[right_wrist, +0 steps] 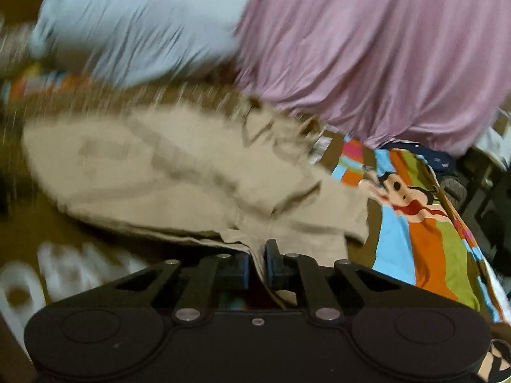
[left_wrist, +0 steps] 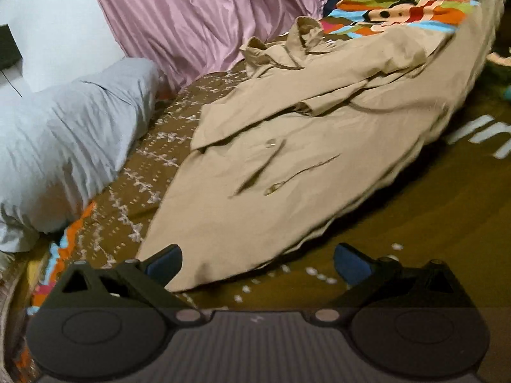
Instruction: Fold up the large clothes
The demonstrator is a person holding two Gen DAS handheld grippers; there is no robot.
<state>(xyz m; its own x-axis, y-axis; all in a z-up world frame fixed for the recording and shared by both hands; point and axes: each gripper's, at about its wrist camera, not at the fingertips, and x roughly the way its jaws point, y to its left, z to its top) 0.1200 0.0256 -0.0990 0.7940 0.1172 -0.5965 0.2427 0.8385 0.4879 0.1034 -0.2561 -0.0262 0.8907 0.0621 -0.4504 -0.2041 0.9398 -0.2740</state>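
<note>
A tan coat (left_wrist: 306,146) is spread mid-frame on the bed (left_wrist: 431,223); the left tongs (left_wrist: 257,263) are held apart; the coat's edge is clamped by the right tongs (right_wrist: 257,263).

The tan coat (left_wrist: 303,146) lies spread on the brown bedspread (left_wrist: 431,223), collar toward the pink curtain (left_wrist: 198,16). The left claw (left_wrist: 257,260) is spread wide at the hem corner. A grey pillow (left_wrist: 64,140) sits beside the coat.

A long beige coat (left_wrist: 287,146) lies spread front-up across a brown patterned bedspread (left_wrist: 431,223), sleeve folded over its chest.
</note>
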